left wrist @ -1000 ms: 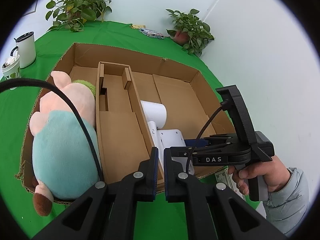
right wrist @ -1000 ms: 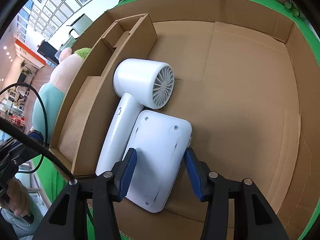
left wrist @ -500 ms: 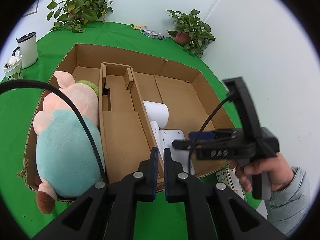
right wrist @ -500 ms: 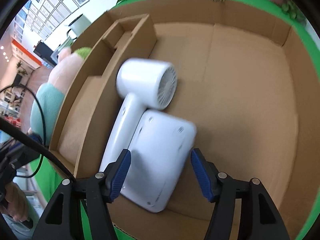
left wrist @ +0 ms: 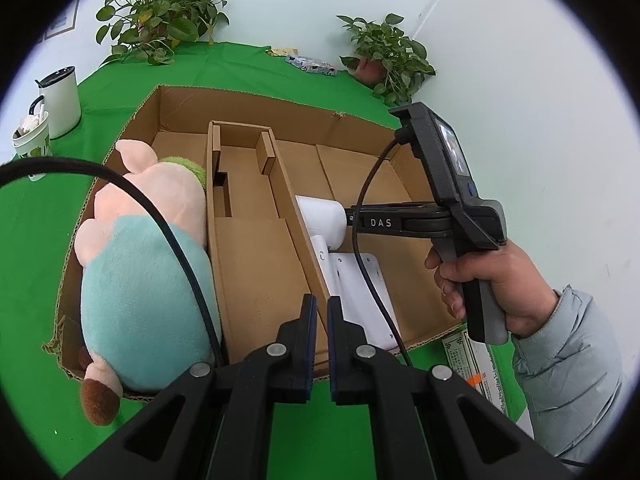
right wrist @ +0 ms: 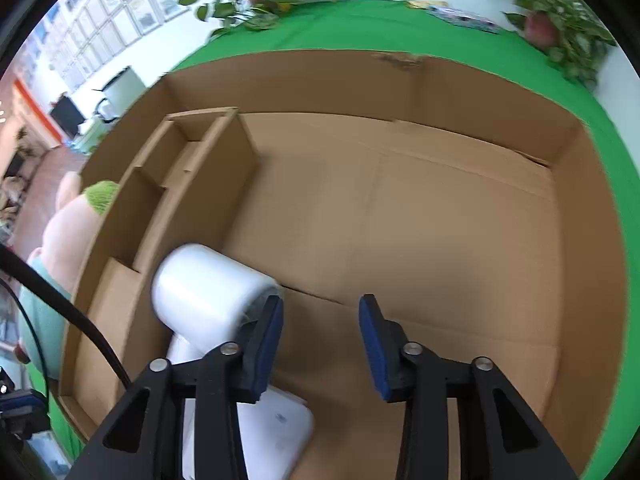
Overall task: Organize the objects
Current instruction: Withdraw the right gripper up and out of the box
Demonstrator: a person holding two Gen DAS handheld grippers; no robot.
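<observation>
A large cardboard box (left wrist: pixel 172 100) lies on the green table. A plush pig toy (left wrist: pixel 144 264) fills its left section. A white hair dryer (right wrist: pixel 204 300) and a white flat device (right wrist: pixel 276 436) lie in the right section by the divider; both show in the left wrist view, the dryer (left wrist: pixel 322 216) and the device (left wrist: pixel 360 292). My right gripper (right wrist: pixel 320 344) is open and empty, raised above the box floor beside the dryer. My left gripper (left wrist: pixel 321 344) is shut and empty, held above the box's near edge.
A cardboard divider insert (left wrist: pixel 248 208) runs through the box middle. Two potted plants (left wrist: pixel 160 28) (left wrist: pixel 388 60) stand at the table's back. A white canister (left wrist: pixel 60 100) and a cup (left wrist: pixel 32 140) stand at left. A printed carton (left wrist: pixel 476 368) lies by the box's near right corner.
My right gripper has let go of the white device, lifted and pulled back, jaws open. The device rests in the box beside the dryer. My left gripper stays shut and has barely moved.
</observation>
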